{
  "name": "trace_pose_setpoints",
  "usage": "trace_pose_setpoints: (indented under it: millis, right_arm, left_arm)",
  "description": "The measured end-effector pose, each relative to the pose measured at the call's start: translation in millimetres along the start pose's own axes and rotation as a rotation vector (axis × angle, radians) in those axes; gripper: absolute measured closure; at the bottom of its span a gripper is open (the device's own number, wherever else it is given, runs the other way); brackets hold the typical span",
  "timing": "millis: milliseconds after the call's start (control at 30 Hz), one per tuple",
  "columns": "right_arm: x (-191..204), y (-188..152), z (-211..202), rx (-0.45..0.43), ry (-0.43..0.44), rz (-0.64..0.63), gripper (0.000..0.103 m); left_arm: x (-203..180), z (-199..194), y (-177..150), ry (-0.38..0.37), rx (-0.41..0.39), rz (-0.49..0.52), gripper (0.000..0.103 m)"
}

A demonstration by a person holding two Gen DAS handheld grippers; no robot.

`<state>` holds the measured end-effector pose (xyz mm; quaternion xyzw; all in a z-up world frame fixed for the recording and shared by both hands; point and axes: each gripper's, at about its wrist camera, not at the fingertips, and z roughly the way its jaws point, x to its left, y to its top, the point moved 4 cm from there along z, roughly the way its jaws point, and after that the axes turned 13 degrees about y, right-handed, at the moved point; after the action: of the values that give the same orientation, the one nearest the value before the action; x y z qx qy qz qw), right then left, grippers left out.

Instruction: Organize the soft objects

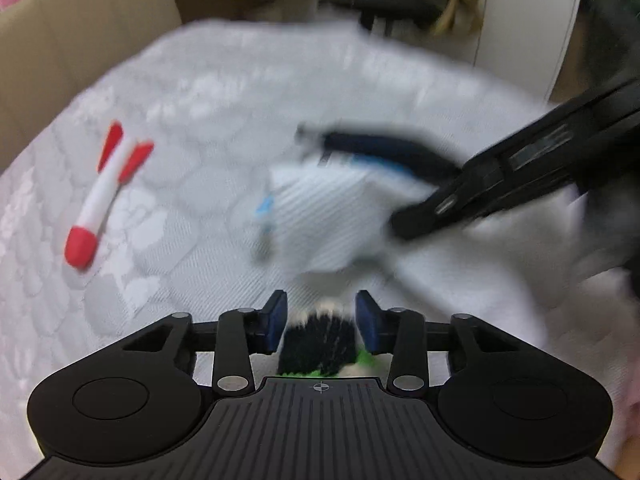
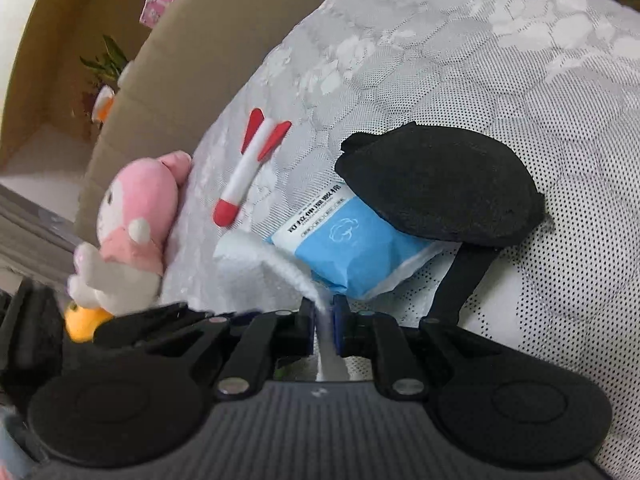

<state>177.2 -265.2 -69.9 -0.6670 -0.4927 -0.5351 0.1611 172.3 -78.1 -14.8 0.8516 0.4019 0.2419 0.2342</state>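
Observation:
In the right wrist view my right gripper [image 2: 323,320] is shut on a strip of white cloth [image 2: 276,264]. Just beyond it lie a blue wipes pack [image 2: 352,248] and a black eye mask [image 2: 440,188] resting partly on the pack. A red-and-white foam rocket [image 2: 248,172] and a pink plush [image 2: 132,224] are to the left. The left wrist view is blurred. There my left gripper [image 1: 322,320] is shut on a black, green and white plush [image 1: 318,344]. The right gripper [image 1: 400,224] comes in from the right, holding the white cloth [image 1: 320,220] in front of the eye mask [image 1: 380,152]. The rocket [image 1: 104,196] lies at left.
Everything lies on a white quilted mattress [image 1: 180,120]. A cardboard box wall [image 1: 80,40] stands along its left side, and an office chair [image 1: 380,0] is beyond the far edge. An orange soft item [image 2: 80,322] peeks out under the pink plush.

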Motion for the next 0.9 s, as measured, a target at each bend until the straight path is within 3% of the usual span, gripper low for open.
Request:
trace_pose_setpoints:
  millis: [100,200,267,333,367,433,533,633,733,833,900]
  right_arm:
    - [14,-1,-5,0.020,0.144,0.053,0.091]
    - [31,-10,-2,0.057,0.216,0.041,0.091]
    - [35,-19,7,0.082,0.178,0.004,0.091]
    - [28,-28,19,0.124,0.120,0.013,0.091]
    - [23,-33,24,0.145,0.090,0.024,0.091]
    - [15,-39,30,0.160,-0.032,-0.025,0.090]
    - [16,-45,27,0.146,-0.170,-0.177,0.076]
    - [16,-41,25,0.121,-0.197,-0.215,0.072]
    - [19,-35,34,0.137,-0.128,-0.238,0.054]
    - [26,-37,56,0.182,-0.124,-0.312,0.059]
    - [35,-40,56,0.145,-0.173,-0.391,0.079]
  left_arm:
    - [-4,-29,-8,0.016,-0.088,-0.015,0.057]
    - [-10,-31,-30,0.061,-0.052,0.023,0.048]
    - [-9,-24,-44,0.079,-0.001,0.029,0.040]
    - [-4,-24,-48,0.057,0.008,-0.036,0.034]
    - [-2,-25,-49,0.039,0.016,-0.058,0.025]
    - [1,-27,-51,0.023,0.026,-0.073,0.013]
    - [-4,-24,-57,0.020,0.049,-0.033,0.012]
    - [-13,-23,-65,-0.004,0.067,-0.001,0.010]
    - [-22,-19,-73,-0.023,0.086,0.018,0.010]
    - [-26,-16,-79,-0.019,0.095,0.030,0.009]
    - [-23,-16,-80,-0.017,0.098,0.013,0.009]
